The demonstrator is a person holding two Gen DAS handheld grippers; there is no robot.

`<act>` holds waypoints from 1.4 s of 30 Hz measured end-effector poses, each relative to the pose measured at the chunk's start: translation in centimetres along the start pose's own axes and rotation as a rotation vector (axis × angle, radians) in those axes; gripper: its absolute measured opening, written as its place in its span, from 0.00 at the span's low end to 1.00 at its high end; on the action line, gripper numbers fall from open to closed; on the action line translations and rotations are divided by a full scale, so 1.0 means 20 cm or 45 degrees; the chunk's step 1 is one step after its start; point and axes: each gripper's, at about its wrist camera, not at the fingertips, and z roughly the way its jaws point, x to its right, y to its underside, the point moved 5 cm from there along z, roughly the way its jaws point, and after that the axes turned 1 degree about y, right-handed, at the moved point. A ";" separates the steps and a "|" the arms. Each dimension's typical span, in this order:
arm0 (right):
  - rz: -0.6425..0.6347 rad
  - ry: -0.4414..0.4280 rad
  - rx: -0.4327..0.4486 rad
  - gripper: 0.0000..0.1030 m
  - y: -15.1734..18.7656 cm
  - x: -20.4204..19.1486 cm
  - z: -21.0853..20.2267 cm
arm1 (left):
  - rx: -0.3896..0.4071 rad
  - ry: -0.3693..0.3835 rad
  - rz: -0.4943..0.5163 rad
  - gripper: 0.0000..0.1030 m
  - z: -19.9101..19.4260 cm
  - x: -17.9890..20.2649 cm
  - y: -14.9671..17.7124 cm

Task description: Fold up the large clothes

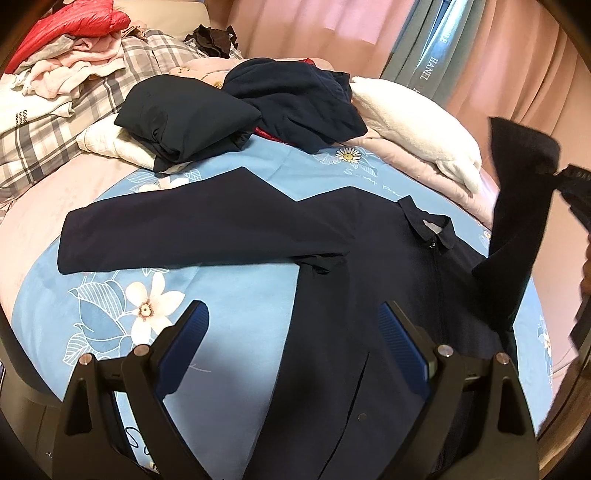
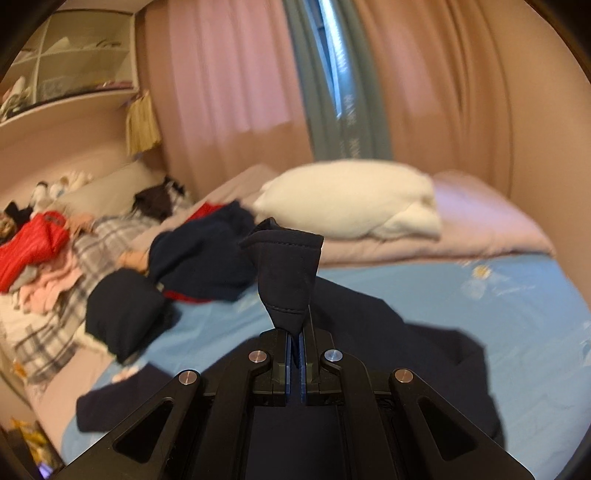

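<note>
A large navy jacket (image 1: 343, 258) lies front up on the blue floral sheet (image 1: 229, 306), its left sleeve (image 1: 177, 236) stretched out flat to the left. My left gripper (image 1: 293, 325) is open and empty, hovering above the jacket's lower left edge. My right gripper (image 2: 295, 338) is shut on the cuff of the jacket's right sleeve (image 2: 288, 273) and holds it lifted above the bed. In the left wrist view that raised sleeve (image 1: 517, 206) hangs at the right edge, pinched by the right gripper (image 1: 561, 175).
Folded dark clothes (image 1: 184, 122) and a crumpled navy garment (image 1: 295, 99) lie beyond the jacket. A white fleece bundle (image 1: 417, 125) lies on the pink quilt at the back right. A clothes heap with a red jacket (image 1: 70, 26) is at the far left. Curtains (image 2: 236, 74) hang behind.
</note>
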 end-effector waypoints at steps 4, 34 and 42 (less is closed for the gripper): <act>-0.031 -0.050 -0.081 0.02 0.13 -0.10 0.06 | -0.002 -0.006 0.000 0.90 0.00 -0.01 0.00; 0.060 -0.315 -0.546 0.51 0.79 -0.23 0.23 | -0.116 -0.010 0.011 0.91 0.23 -0.04 0.05; 0.147 -0.120 -0.387 0.57 0.67 0.19 0.00 | -0.215 0.149 0.086 0.91 0.45 0.19 0.05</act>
